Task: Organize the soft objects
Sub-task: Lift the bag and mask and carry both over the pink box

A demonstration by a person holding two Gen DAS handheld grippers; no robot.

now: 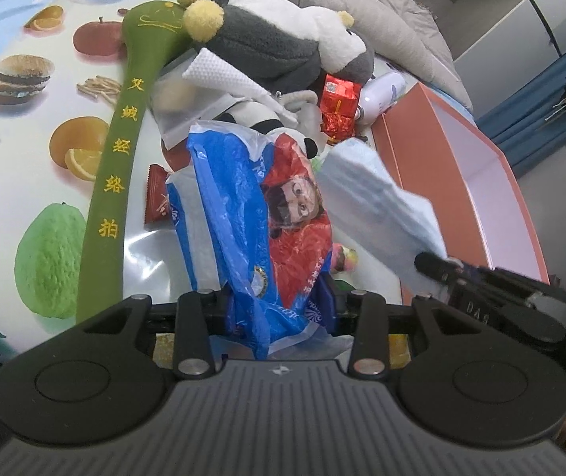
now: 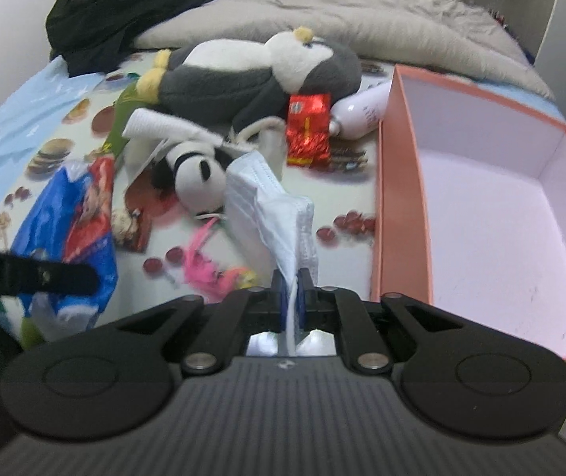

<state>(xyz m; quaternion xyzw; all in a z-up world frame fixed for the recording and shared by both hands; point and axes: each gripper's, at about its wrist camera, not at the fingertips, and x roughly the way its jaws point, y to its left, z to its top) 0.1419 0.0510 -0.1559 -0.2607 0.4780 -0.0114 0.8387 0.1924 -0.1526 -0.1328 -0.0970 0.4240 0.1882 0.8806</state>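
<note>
Between right jaws, white mask stack clamped, left jaws gripping blue-red bag

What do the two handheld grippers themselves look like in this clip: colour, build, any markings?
Both match: matte black linkage arms with silver pivot pins, round black discs at either side, and a ribbed grey body bearing a small logo. The right gripper has blue pads. Seen from the other camera, each finger carries pale lettering, too blurred to read. No cables or sleeves show.

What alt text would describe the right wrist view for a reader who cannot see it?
The right gripper is shut on a stack of white face masks, held up beside an open pink cardboard box. Behind lie a grey-and-white penguin plush and a small panda plush on a food-print cloth.
</note>
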